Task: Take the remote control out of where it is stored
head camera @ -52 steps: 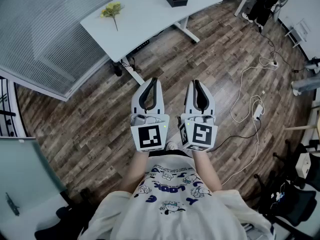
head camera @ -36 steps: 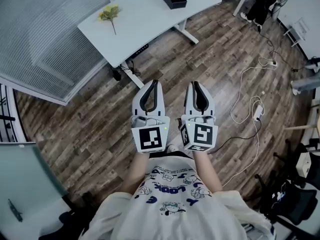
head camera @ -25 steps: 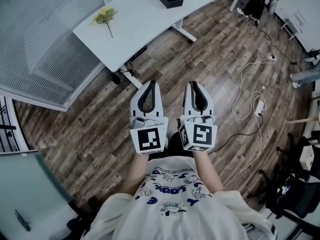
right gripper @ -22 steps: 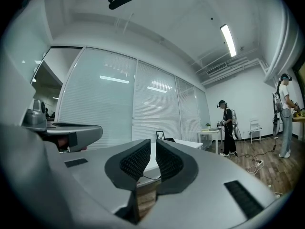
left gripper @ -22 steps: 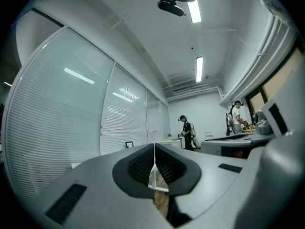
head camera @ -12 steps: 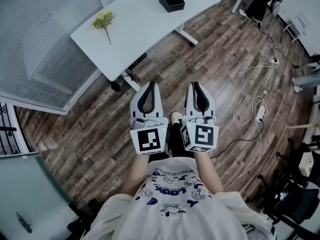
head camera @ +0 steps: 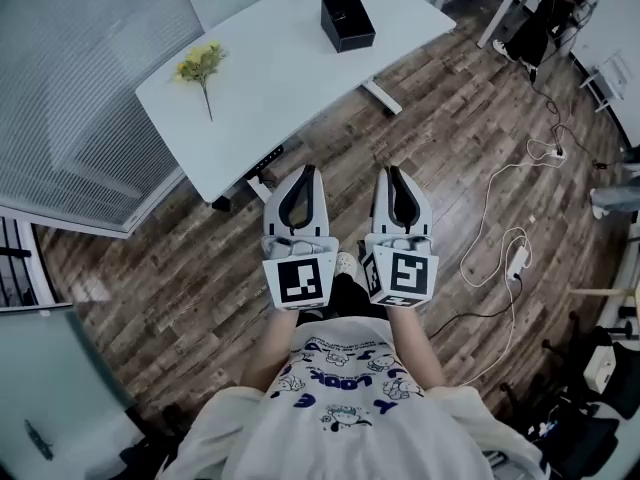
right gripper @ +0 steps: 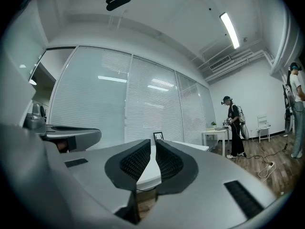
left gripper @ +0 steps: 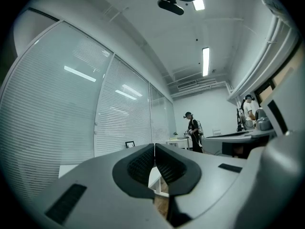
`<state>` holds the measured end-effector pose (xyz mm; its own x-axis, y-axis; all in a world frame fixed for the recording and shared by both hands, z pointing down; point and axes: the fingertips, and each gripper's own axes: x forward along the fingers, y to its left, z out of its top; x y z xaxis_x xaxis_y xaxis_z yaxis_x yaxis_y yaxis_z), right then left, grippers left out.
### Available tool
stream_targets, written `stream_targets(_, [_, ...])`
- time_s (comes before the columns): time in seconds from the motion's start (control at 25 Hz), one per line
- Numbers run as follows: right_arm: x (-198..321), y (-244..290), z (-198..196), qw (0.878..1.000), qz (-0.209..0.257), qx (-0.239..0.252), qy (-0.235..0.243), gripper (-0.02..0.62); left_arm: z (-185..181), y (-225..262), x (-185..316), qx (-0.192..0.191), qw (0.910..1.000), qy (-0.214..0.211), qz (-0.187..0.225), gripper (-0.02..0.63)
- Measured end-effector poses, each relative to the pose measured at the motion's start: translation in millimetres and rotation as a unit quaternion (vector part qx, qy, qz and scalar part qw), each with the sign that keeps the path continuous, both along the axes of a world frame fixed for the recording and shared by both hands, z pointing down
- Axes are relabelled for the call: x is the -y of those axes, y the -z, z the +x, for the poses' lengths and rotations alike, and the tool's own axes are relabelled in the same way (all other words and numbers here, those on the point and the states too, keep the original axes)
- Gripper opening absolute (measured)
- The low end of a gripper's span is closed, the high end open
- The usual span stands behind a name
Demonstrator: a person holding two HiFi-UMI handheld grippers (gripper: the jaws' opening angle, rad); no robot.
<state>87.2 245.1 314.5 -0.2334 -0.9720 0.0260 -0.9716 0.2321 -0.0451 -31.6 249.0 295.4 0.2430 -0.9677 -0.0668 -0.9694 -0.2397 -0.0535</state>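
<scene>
With the left gripper (head camera: 304, 171) and right gripper (head camera: 391, 172) clenched and empty, it is better to step close to the desk (head camera: 262, 86), facing the black box (head camera: 347, 22) near its far edge.

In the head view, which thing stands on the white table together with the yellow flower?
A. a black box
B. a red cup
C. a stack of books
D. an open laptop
A: a black box stands on the white table, to the right of the yellow flower; no cup, laptop or books are on it.
</scene>
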Motion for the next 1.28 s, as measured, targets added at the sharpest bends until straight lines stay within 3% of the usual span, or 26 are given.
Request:
stream_targets(0.28, [76.4,3.7,29.9,1.000,0.003,-0.005,0.023,0.052,32.8,1.9,74.5,-0.002,0.9998,0.019,0.001,0.020])
stream_targets(0.52, [113.5,-4.5,49.3,1.000,-0.006,-0.002,0.028,0.052,53.1,-3.0,109.5,-0.001,0.9997,0.024,-0.004,0.020])
stream_targets(0.92, [167.3,-19.6,52.8,0.999,-0.020,0.004,0.036,0.052,58.9,-20.8,165.7,0.016,0.9992,0.027,-0.023,0.020])
stream_targets(1.28, [246.3,-23.1,49.1,0.999,-0.020,0.004,0.035,0.052,51.8,-18.6,244.6,0.001,0.9993,0.034,-0.016,0.020])
